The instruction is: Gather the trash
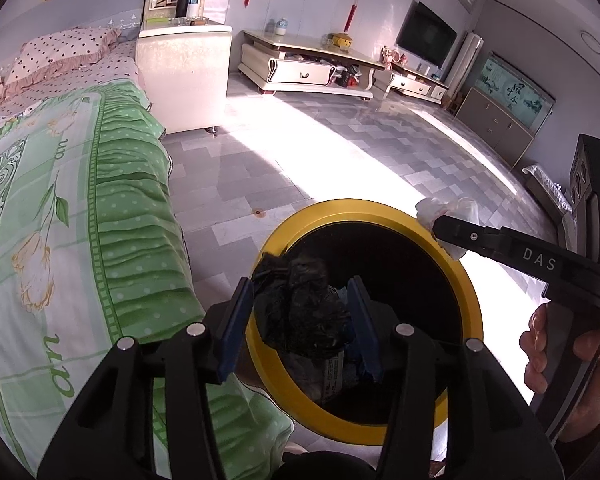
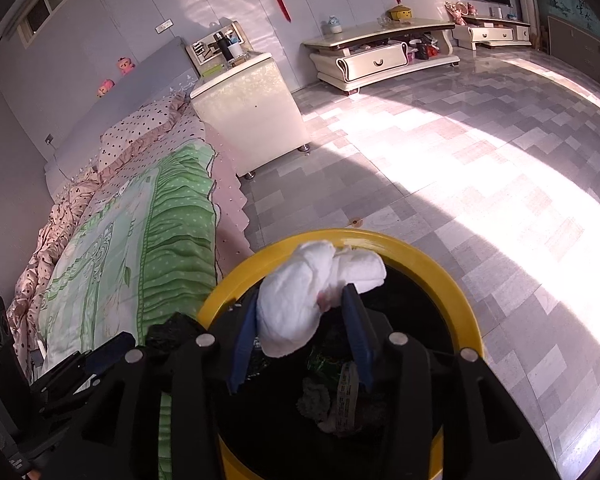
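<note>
A round bin with a yellow rim [image 1: 466, 280] [image 2: 440, 276] and a black inside stands on the floor beside the bed. My left gripper [image 1: 300, 284] hangs over its left side, jaws parted, a crumpled black plastic bag [image 1: 300, 312] loose between the blue pads. My right gripper [image 2: 302, 294] hangs over the bin too, jaws parted around a white wad of tissue [image 2: 300, 304] that leans on the left pad. In the left wrist view the right gripper [image 1: 440, 224] reaches in from the right with the tissue [image 1: 452, 208] at its tip. Wrappers [image 2: 340, 392] lie inside the bin.
A bed with a green floral cover [image 1: 80, 240] [image 2: 160, 240] runs along the left, close against the bin. A white bedside cabinet [image 1: 180, 80] stands past it and a low cream TV stand [image 1: 308, 68] lines the far wall. A hand [image 1: 560, 352] holds the right gripper.
</note>
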The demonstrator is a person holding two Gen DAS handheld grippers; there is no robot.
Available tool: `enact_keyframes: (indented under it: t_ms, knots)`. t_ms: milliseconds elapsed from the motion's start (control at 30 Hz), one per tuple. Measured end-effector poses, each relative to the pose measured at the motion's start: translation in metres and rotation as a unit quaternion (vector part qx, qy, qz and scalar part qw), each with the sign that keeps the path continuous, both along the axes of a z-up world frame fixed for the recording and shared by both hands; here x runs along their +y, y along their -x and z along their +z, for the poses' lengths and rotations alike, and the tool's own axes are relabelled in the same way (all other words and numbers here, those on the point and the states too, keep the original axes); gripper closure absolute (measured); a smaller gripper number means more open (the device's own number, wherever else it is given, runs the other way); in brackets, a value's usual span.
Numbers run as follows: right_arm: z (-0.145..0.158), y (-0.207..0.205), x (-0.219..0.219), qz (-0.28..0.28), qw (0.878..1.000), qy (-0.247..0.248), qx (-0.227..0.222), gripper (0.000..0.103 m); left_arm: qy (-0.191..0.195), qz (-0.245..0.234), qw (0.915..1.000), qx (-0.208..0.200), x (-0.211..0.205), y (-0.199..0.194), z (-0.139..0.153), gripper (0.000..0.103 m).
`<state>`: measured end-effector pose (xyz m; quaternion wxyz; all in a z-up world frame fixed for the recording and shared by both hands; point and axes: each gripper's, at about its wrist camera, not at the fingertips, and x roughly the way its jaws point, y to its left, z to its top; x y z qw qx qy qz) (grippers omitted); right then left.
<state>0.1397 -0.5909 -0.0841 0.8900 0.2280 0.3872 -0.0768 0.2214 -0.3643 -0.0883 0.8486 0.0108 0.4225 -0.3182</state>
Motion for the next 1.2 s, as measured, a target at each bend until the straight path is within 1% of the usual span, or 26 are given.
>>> enact_keyframes:
  t_ms: [133,300,533,733,867,1033,1200]
  knots:
    - [0.002,0.001,-0.001,-0.003,1.000,-0.002,0.000,0.060,0.005,0.002,1.0000,-0.002,0.005,0.002,0.004,0.052]
    - [0.006,0.002,0.005,-0.004,1.000,0.000,-0.001,0.060,0.012,0.012,0.9999,-0.002,0.018,0.002,0.008,0.052]
    - [0.011,-0.003,0.033,0.018,1.000,0.008,-0.001,0.060,0.019,0.040,0.9990,-0.008,0.053,0.002,0.017,0.052]
    - [0.016,-0.016,0.076,0.053,0.998,0.013,-0.002,0.060,0.017,0.078,0.9967,-0.017,0.097,-0.002,0.024,0.052]
    - [0.020,-0.028,0.112,0.083,0.996,0.016,-0.004,0.060,0.018,0.108,0.9937,-0.022,0.137,-0.003,0.030,0.052]
    - [0.026,-0.041,0.166,0.128,0.992,0.021,-0.008,0.060,0.013,0.152,0.9877,-0.032,0.192,-0.003,0.034,0.052]
    - [0.031,-0.051,0.222,0.174,0.985,0.022,-0.012,0.060,0.012,0.200,0.9790,-0.037,0.253,0.000,0.035,0.052]
